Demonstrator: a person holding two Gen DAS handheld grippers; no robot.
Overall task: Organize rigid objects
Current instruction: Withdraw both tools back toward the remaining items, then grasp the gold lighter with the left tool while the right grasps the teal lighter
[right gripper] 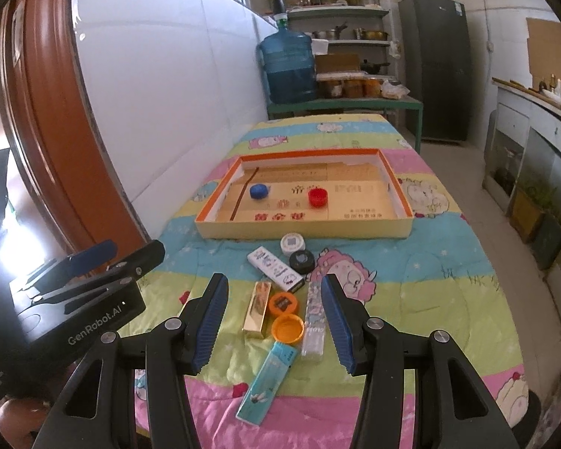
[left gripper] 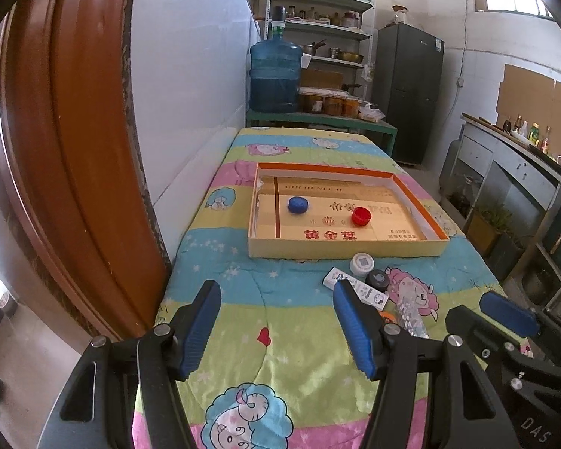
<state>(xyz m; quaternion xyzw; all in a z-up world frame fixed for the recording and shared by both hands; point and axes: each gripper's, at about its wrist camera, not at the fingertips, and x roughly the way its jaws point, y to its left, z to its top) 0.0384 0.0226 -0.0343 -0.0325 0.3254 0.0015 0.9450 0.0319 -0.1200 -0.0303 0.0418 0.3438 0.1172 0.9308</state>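
Note:
A shallow cardboard box with an orange rim lies on the quilted table and holds a blue cap and a red cap; all show in the left wrist view too: box, blue cap, red cap. In front of the box lie a white cap, a black cap, a white patterned box, a gold bar, two orange caps, a clear tube and a teal packet. My right gripper is open above these. My left gripper is open and empty.
A white wall and a brown door frame run along the table's left side. A water jug, shelves and a fridge stand behind. A counter is on the right. The other gripper shows in each view's edge.

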